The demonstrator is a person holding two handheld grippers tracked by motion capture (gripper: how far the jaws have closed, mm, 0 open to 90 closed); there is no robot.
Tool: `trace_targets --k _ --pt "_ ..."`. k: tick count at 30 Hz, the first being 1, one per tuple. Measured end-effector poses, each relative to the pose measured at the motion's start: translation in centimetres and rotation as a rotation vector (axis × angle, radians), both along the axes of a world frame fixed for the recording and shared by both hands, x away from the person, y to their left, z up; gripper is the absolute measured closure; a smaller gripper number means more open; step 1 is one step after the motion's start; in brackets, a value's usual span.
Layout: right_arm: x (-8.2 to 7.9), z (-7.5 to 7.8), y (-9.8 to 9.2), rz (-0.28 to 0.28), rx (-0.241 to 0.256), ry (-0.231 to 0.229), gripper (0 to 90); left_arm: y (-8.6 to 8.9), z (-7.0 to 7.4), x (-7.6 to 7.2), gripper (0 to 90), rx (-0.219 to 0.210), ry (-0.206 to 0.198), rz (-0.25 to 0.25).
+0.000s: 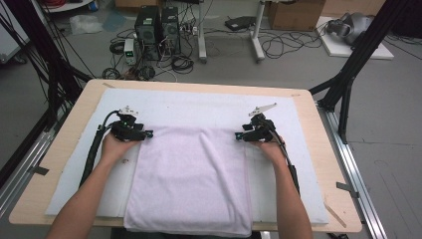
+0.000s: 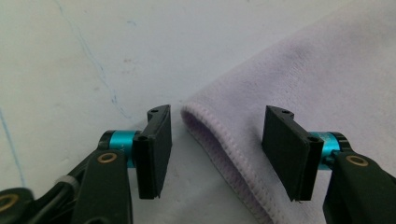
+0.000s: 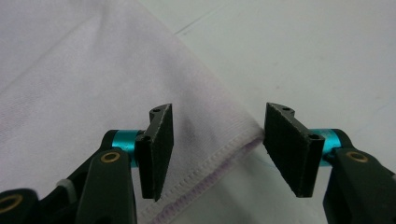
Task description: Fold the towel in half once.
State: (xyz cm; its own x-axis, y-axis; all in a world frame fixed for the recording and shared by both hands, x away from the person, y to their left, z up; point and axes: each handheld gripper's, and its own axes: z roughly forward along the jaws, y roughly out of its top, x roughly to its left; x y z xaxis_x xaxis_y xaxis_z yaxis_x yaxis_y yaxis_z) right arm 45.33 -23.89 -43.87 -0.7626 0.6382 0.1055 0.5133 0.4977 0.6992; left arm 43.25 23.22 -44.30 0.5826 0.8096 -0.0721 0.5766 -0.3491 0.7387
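towel (image 1: 191,179): folded, flat on the white mat (image 1: 164,107)
feel: soft, limp, light
left gripper (image 2: 215,140): jaws apart, straddling far-left corner
right gripper (image 3: 217,140): jaws apart over far-right corner
hold: pinch both stitched corners

Bare white mat (image 1: 209,107) lies open at twelve o'clock of the folded towel (image 1: 191,179); nothing stands there.
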Motion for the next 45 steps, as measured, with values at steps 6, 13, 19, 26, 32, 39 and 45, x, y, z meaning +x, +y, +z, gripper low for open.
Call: trace_targets --k 6,13,19,26,32,39,45 --pt "-0.1 -0.2 0.7 0.041 0.011 0.025 79.6 -0.9 0.3 -0.3 82.7 0.026 -0.025 -0.055" --pt "0.1 3.2 0.1 0.002 0.016 -0.049 83.2 -0.4 2.6 0.2 87.7 0.01 -0.093 0.007" --pt "1.0 8.0 0.6 -0.022 -0.009 -0.155 83.2 -1.1 8.1 1.5 87.7 0.05 -0.222 0.015" --pt "3.0 11.6 -0.2 -0.109 0.0 -0.217 62.1 -1.3 12.0 4.3 70.2 0.048 -0.274 0.077" --pt "2.5 8.4 -1.1 -0.123 -0.008 -0.111 50.2 -0.3 8.2 3.2 54.4 0.057 -0.183 0.035" --pt "-1.6 6.8 -0.7 -0.04 -0.037 -0.097 45.5 1.1 5.7 -0.6 53.0 0.027 -0.152 -0.017" --pt "-5.9 6.0 -1.0 0.009 0.011 -0.116 45.8 1.0 4.5 -4.9 54.4 0.014 -0.16 -0.1"
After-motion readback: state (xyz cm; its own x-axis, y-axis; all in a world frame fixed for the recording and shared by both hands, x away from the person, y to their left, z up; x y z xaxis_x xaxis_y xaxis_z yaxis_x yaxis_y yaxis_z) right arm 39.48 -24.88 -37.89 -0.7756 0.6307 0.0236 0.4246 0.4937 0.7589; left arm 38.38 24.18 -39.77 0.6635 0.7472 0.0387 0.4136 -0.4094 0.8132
